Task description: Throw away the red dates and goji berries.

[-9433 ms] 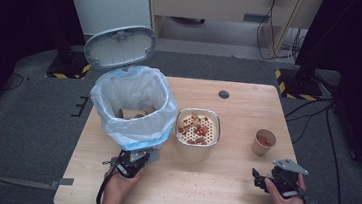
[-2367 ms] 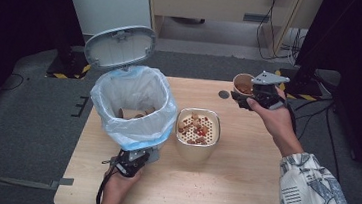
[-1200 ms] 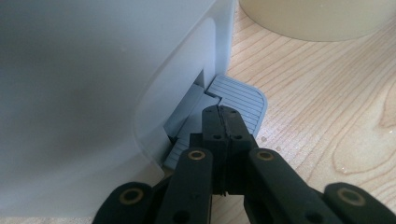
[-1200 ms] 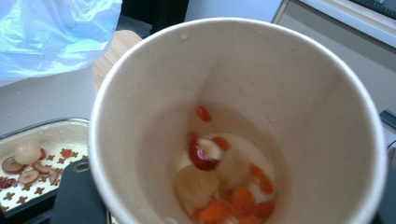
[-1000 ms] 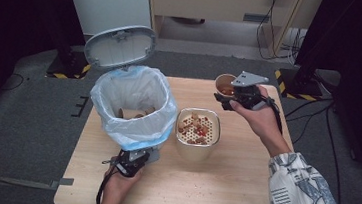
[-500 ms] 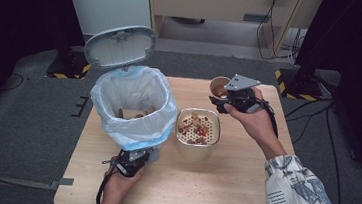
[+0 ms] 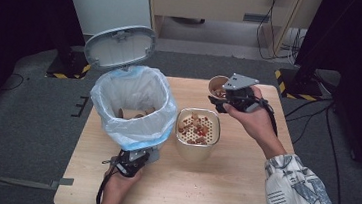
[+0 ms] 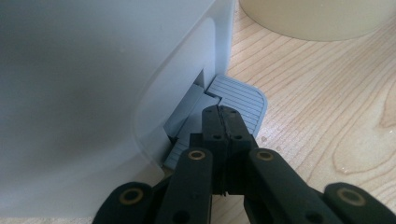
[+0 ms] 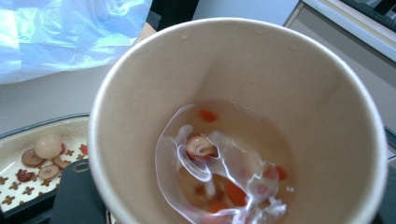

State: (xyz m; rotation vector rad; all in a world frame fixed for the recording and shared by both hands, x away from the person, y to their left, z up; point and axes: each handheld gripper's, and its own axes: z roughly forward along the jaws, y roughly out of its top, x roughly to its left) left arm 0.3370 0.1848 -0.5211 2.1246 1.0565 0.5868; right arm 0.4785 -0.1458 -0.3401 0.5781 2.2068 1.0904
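Carefully now: your right hand-held gripper holds the small brown paper cup by its near wall, lifted above the far right part of the light wooden table, just behind the cream container with the perforated strainer insert. In the right gripper view you see the cup is part full of clear liquid with red and pale pieces of food, and the liquid is swirling. I judge the cup as light but soft: thin paper wall, wet inside, so a hard squeeze will fold the rim and a loose one will let it slip. Hold it on the wall below the rim, as you do, and tilt it slowly, because the liquid shifts the weight toward the low side. The strainer insert is just beside and below the cup, with slices already lying on it, so the open room for pouring is short and direct. On its left stands the white pedal bin with the blue plastic bag, lid raised, and the bag edge comes near the container; keep the cup away from it. Your left hand-held gripper, jaws closed together, presses down on the grey ribbed pedal at the foot of the bin. The table edge behind the cup is close, so I would not swing backward.
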